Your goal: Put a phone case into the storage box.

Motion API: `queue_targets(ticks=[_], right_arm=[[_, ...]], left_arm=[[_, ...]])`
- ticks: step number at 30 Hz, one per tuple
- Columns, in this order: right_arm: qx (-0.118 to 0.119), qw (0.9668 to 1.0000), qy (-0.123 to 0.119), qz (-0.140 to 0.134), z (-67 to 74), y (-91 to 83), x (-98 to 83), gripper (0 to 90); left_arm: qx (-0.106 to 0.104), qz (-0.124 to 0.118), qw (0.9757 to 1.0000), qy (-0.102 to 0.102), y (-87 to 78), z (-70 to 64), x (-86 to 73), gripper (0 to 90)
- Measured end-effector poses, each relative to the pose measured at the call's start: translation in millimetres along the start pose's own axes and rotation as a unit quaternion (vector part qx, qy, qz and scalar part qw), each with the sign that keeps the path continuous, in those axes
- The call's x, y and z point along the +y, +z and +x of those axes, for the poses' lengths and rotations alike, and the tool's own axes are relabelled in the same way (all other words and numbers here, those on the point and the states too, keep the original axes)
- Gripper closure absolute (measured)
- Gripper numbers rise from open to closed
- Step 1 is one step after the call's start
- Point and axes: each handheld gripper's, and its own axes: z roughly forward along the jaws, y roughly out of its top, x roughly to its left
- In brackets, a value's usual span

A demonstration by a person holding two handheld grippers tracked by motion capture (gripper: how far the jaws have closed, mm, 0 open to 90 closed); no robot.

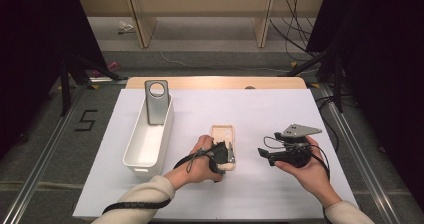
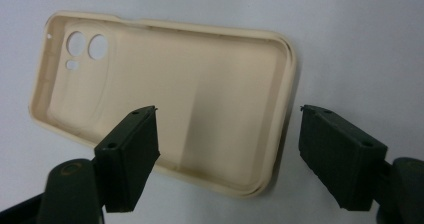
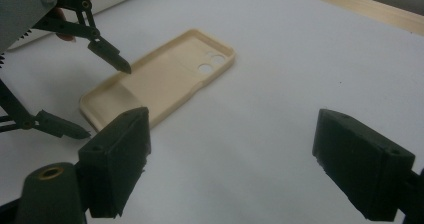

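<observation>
The case (image 1: 223, 143), a beige phone cover, lies open side up on the white bench (image 1: 260, 194), near its middle and just right of the bin (image 1: 131, 156). Camera cut-outs point away from the person.

The left tongs (image 1: 226, 156) hover over the near end of the case. In the left gripper view the jaws stand apart: one sits over the inside of the case (image 2: 165, 99), the other outside its long edge, so that edge lies between them. The pads do not press on it. The case is not yet gripped.

The right tongs (image 1: 264, 154) are held off the bench to the right of the case, well apart from it. In the right gripper view its jaws stand wide apart with nothing between them, aimed toward the case (image 3: 160, 79) and the left tongs (image 3: 102, 91).

A grey case (image 1: 157, 101) already leans upright against the far end of the white bin. Judged from this, one case is stowed and the beige one is next.

Status: approach complete, grasp pending. Remaining steps appear to be:
- close the left tongs on the long edge;
- lift the case off the bench;
- carry it left and set it in the bin.
</observation>
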Motion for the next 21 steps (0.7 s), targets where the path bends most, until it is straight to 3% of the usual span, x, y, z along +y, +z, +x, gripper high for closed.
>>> queue_targets(ticks=[10,21], right_arm=[[0.002,1.0,0.001,0.001,0.4,0.1,0.0,16.3],[0.005,1.0,0.001,0.003,0.5,0.5,-0.3,16.3]], left_arm=[[-0.014,0.011,0.9998,0.011,1.3,2.8,2.9,26.2],[-0.04,0.027,0.9986,0.021,1.0,3.3,7.8,37.9]])
